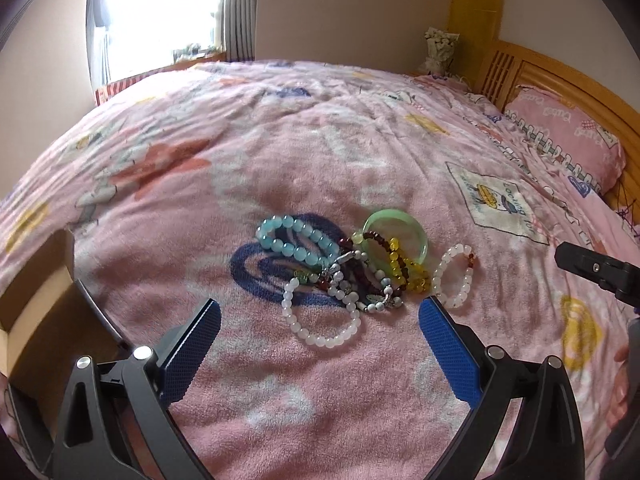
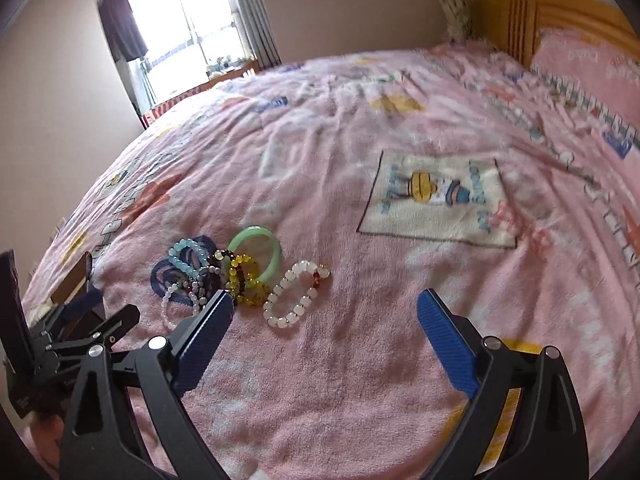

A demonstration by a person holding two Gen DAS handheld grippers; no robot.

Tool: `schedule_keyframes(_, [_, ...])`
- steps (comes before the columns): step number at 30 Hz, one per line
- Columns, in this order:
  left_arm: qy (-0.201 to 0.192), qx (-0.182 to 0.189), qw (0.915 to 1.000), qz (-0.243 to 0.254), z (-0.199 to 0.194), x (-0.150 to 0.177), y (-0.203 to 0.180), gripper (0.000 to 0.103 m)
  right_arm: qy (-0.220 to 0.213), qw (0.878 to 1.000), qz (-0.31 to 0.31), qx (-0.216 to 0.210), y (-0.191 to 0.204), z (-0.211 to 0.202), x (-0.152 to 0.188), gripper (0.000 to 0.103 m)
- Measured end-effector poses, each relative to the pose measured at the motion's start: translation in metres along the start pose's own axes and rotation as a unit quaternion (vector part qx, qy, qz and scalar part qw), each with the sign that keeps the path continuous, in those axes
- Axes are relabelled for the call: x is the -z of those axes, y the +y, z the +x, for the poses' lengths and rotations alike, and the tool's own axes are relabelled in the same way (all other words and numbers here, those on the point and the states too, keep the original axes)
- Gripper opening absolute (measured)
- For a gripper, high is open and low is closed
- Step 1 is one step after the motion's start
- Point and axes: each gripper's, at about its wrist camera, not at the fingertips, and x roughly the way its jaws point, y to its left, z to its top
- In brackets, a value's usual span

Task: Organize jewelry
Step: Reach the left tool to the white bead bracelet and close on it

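A heap of bracelets lies on the pink blanket: a light-blue bead bracelet (image 1: 298,242), a green jade bangle (image 1: 416,236), a yellow bead bracelet (image 1: 404,266), a white bead bracelet (image 1: 320,326) and a separate white bracelet (image 1: 452,276) to the right. My left gripper (image 1: 320,320) is open just in front of the heap, empty. My right gripper (image 2: 324,312) is open and empty; the separate white bracelet (image 2: 296,296) lies just ahead of it, the bangle (image 2: 260,252) beyond. The left gripper (image 2: 80,320) shows at the right wrist view's left edge.
An open cardboard box (image 1: 36,312) sits on the bed at the left. A pink pillow (image 1: 568,136) and the wooden headboard (image 1: 520,76) are at the far right. A window (image 1: 160,12) is beyond the bed's far side. The right gripper's finger (image 1: 592,268) shows at the right edge.
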Motion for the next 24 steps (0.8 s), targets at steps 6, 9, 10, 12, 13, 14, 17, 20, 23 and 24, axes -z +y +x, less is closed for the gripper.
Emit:
schedule_keyframes(6, [0.043, -0.002, 0.9986, -0.032, 0.023, 0.0, 0.019, 0.088, 0.041, 0.999, -0.008, -0.024, 0.005, 0.041, -0.006, 0.074])
schedule_keyframes(9, [0.062, 0.014, 0.9972, -0.041, 0.032, -0.003, 0.023, 0.079, 0.062, 0.997, 0.016, -0.043, 0.002, 0.06, 0.0, 0.062])
schedule_keyframes(10, [0.068, 0.017, 0.9966, -0.044, 0.035, -0.003, 0.024, 0.079, 0.071, 0.996, 0.016, -0.047, 0.002, 0.067, 0.002, 0.058])
schedule_keyframes(12, [0.082, 0.015, 0.9954, -0.047, 0.045, -0.003, 0.026, 0.079, 0.081, 0.996, 0.013, -0.043, 0.002, 0.077, 0.005, 0.056])
schedule_keyframes(13, [0.089, 0.018, 0.9945, -0.051, 0.049, -0.003, 0.026, 0.077, 0.082, 0.996, 0.015, -0.042, 0.002, 0.081, 0.006, 0.056])
schedule_keyframes(14, [0.095, 0.026, 0.9937, -0.054, 0.053, -0.002, 0.027, 0.075, 0.084, 0.995, 0.02, -0.043, 0.001, 0.085, 0.007, 0.055])
schedule_keyframes(17, [0.101, 0.023, 0.9935, -0.048, 0.062, -0.001, 0.027, 0.073, 0.084, 0.995, 0.041, -0.046, -0.006, 0.093, 0.008, 0.052])
schedule_keyframes(20, [0.097, 0.029, 0.9932, -0.058, 0.07, -0.004, 0.03, 0.073, 0.075, 0.993, 0.071, -0.055, -0.013, 0.095, 0.007, 0.044])
schedule_keyframes(23, [0.093, 0.024, 0.9939, -0.054, 0.077, -0.005, 0.032, 0.072, 0.066, 0.995, 0.063, -0.047, -0.01, 0.097, 0.006, 0.039])
schedule_keyframes(24, [0.091, 0.018, 0.9944, -0.051, 0.078, -0.004, 0.031, 0.072, 0.063, 0.995, 0.06, -0.042, -0.008, 0.098, 0.006, 0.038])
